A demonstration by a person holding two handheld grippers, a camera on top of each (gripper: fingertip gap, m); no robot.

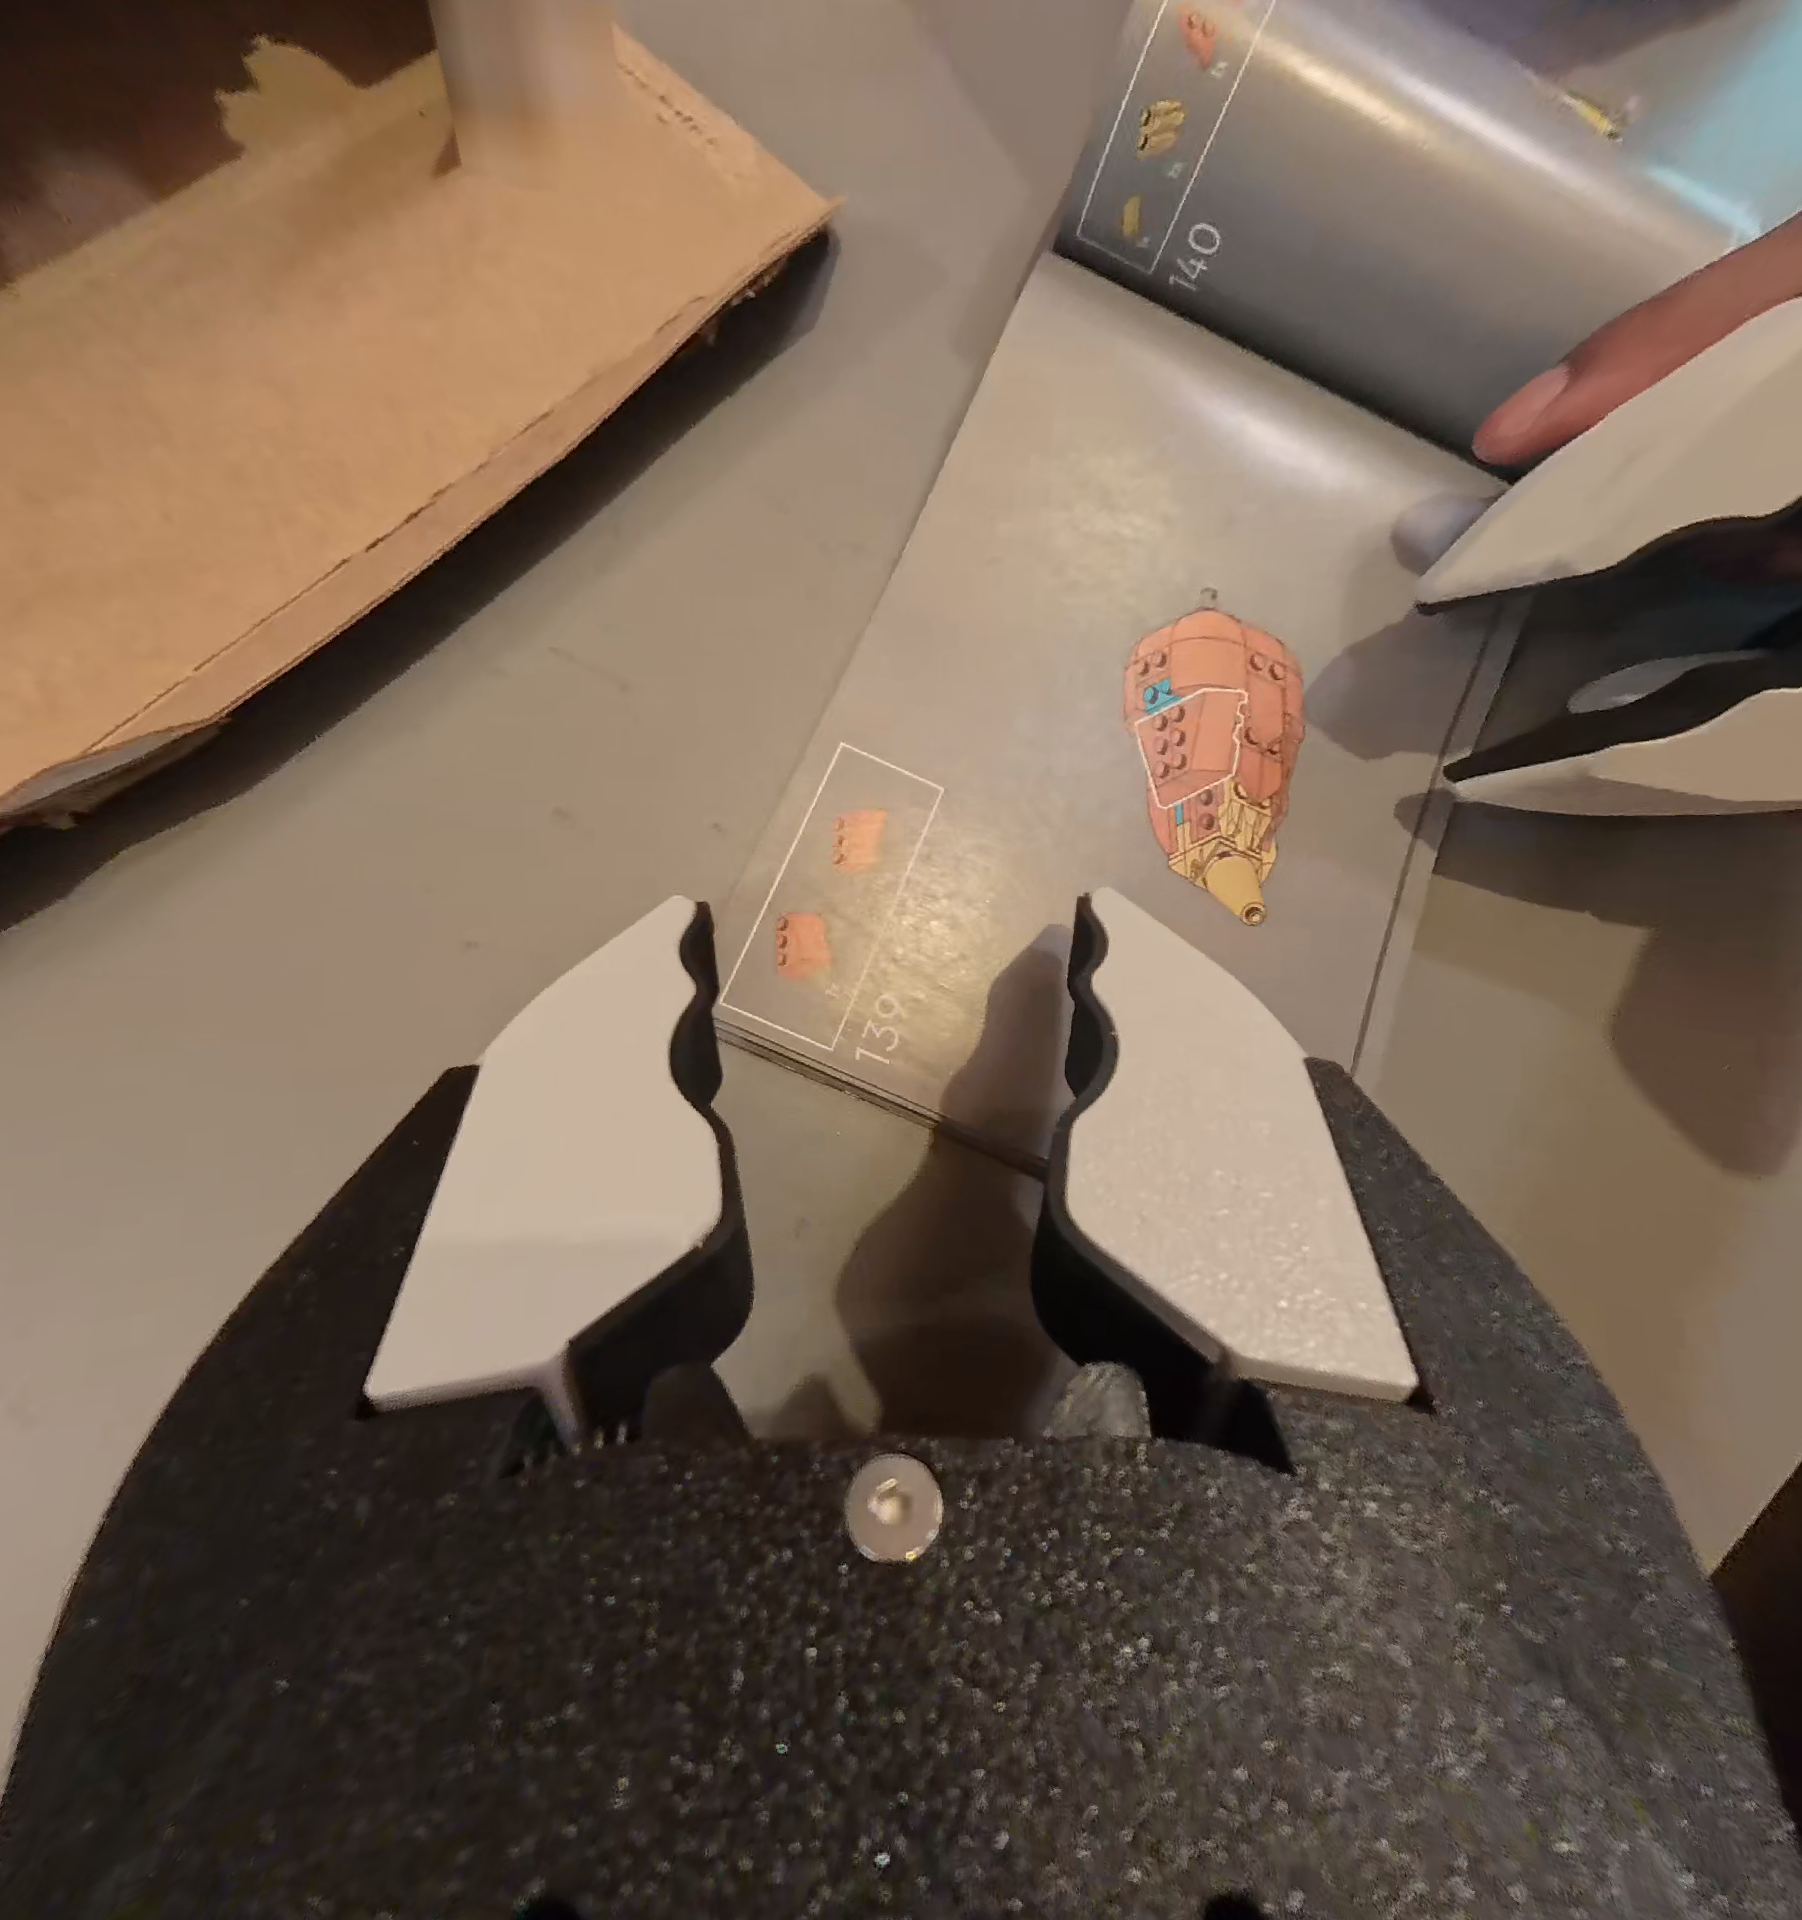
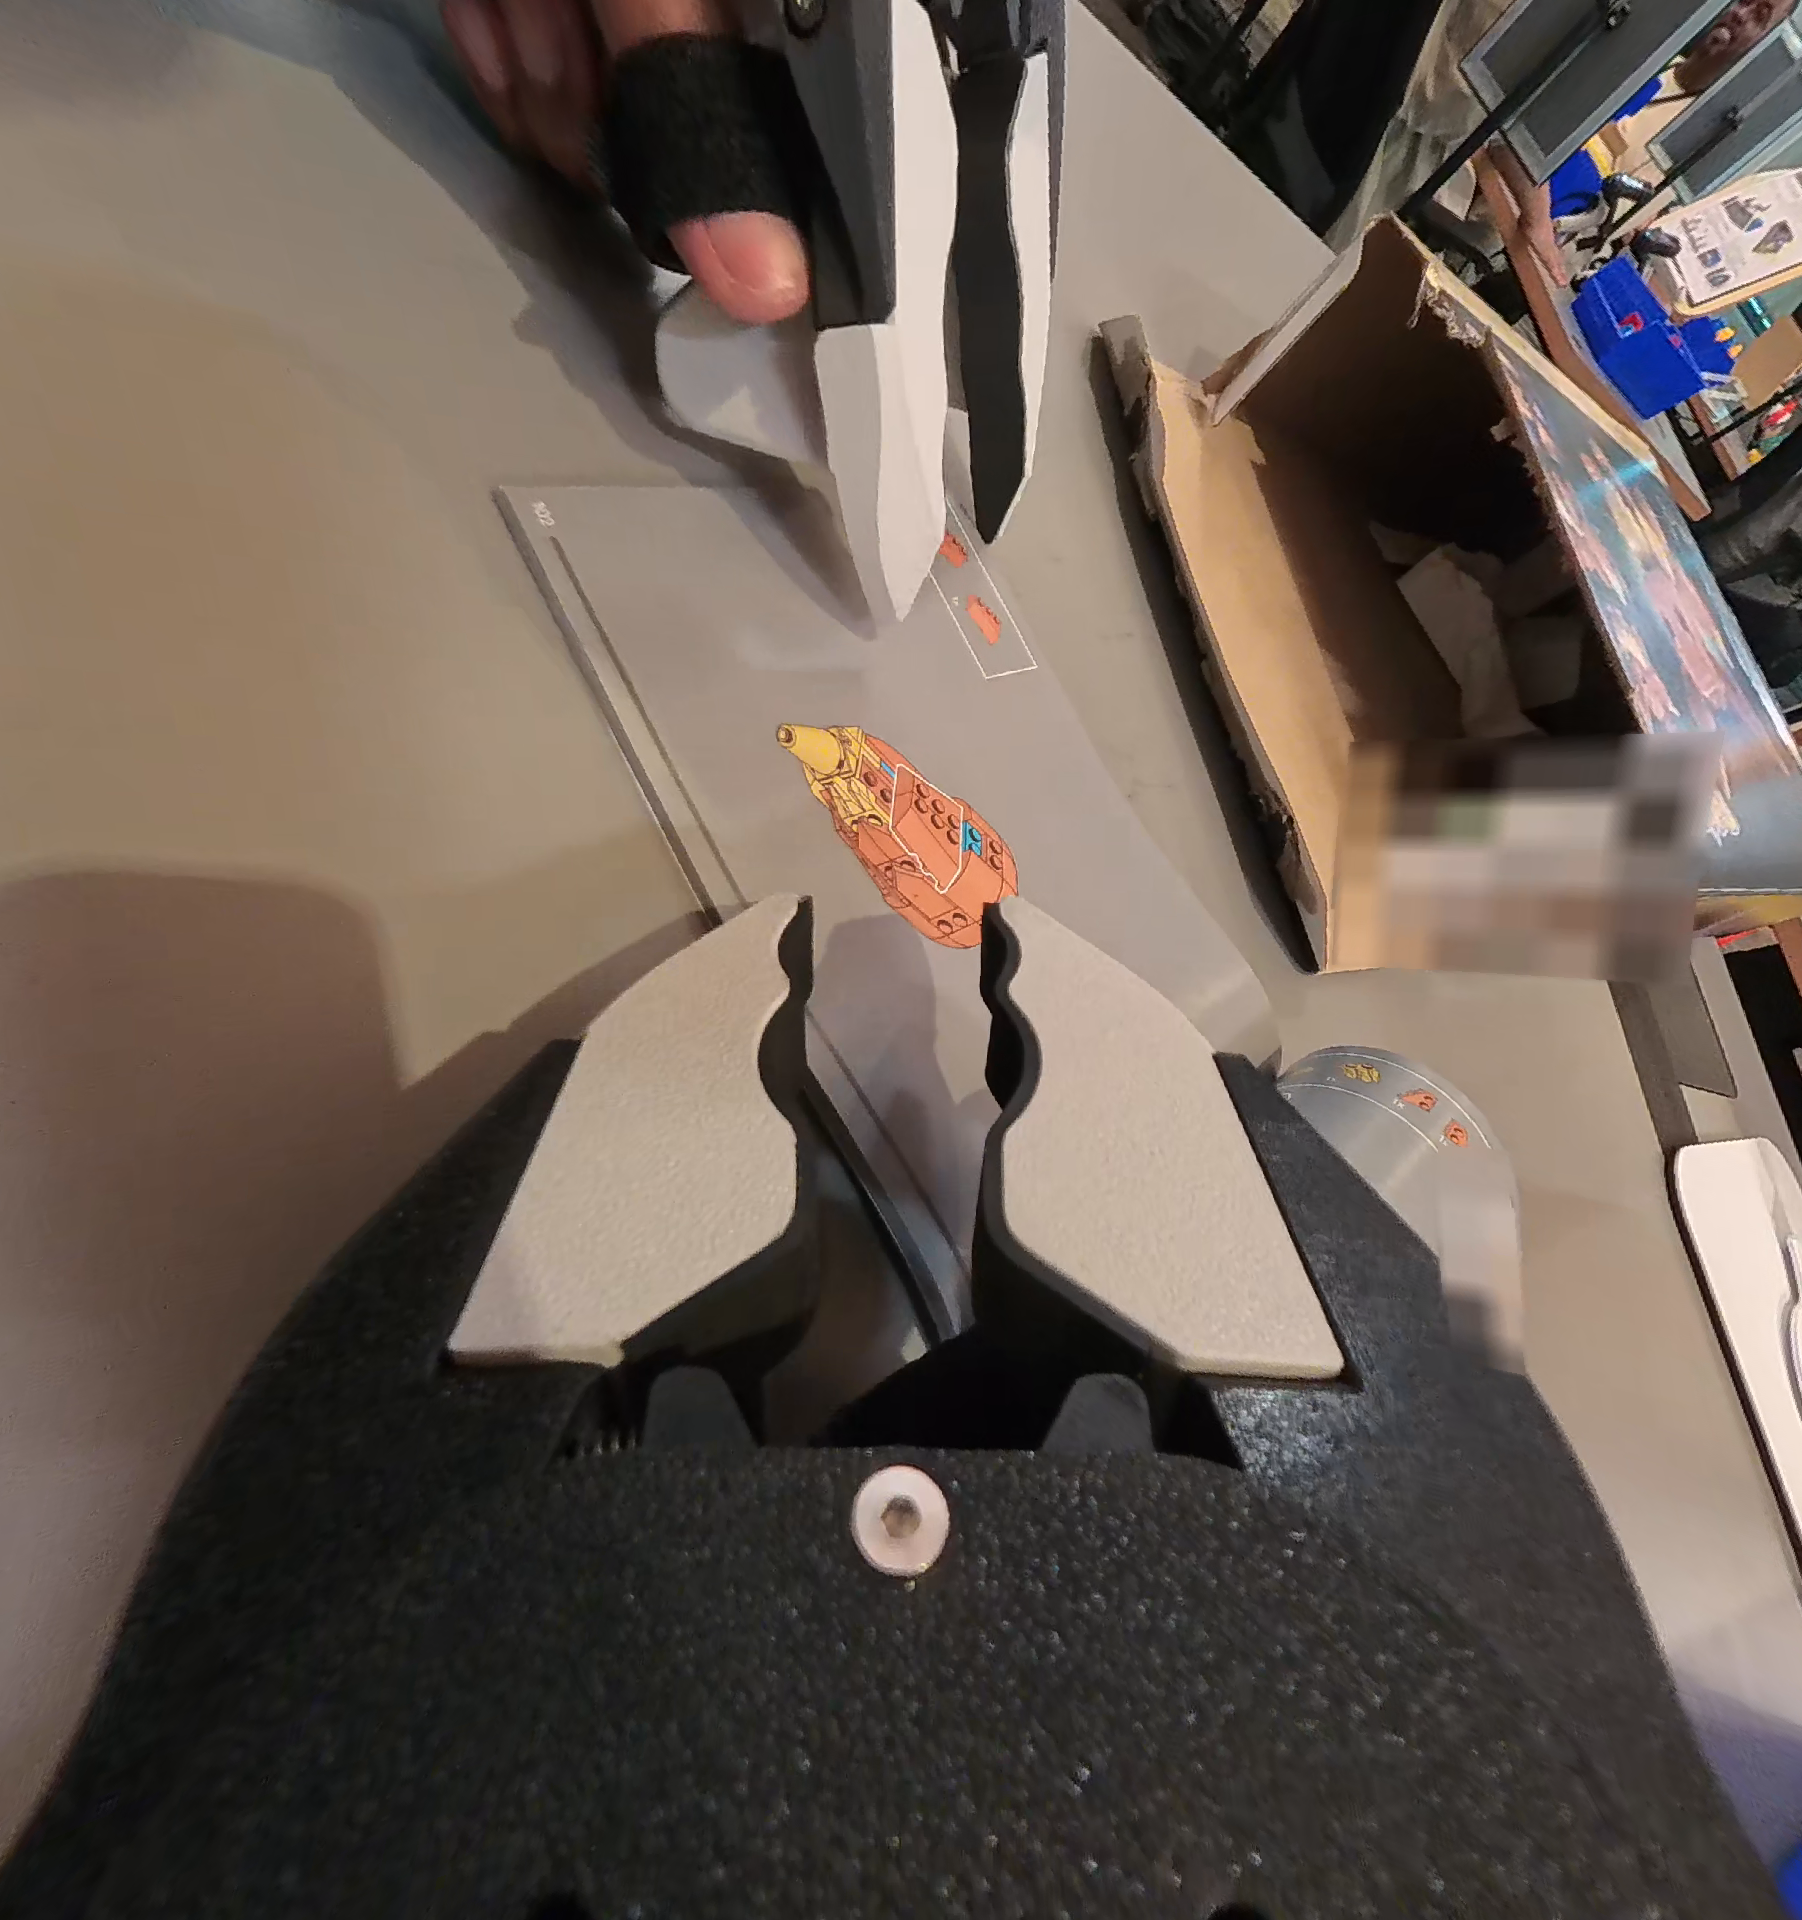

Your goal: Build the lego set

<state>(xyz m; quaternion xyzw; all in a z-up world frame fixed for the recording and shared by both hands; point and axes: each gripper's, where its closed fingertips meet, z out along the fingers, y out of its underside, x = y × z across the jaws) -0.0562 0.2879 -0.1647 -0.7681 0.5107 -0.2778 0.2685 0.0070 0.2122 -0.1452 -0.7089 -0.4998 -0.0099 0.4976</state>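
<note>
Both empty grippers, left (image 1: pixel 892 925) and right (image 2: pixel 897 920), gape over the instruction booklet (image 1: pixel 1032 644); no bricks visible, building seemingly paused.

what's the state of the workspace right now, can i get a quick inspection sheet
surface: grey table, scuffed, bare where visible.
job's things: instruction booklet lying open and flat, its far page curling up; the page shows an orange and yellow model drawing. No loose bricks seen.
clutter: torn cardboard box beside the booklet, crumpled paper inside; white tray at the table edge.
grippers: left gripper open, empty, over the booklet's near corner; right gripper open, empty, over the page.
cables: nothing seen.
surroundings: shelves and blue bins in the background, too blurred to detail.
</note>
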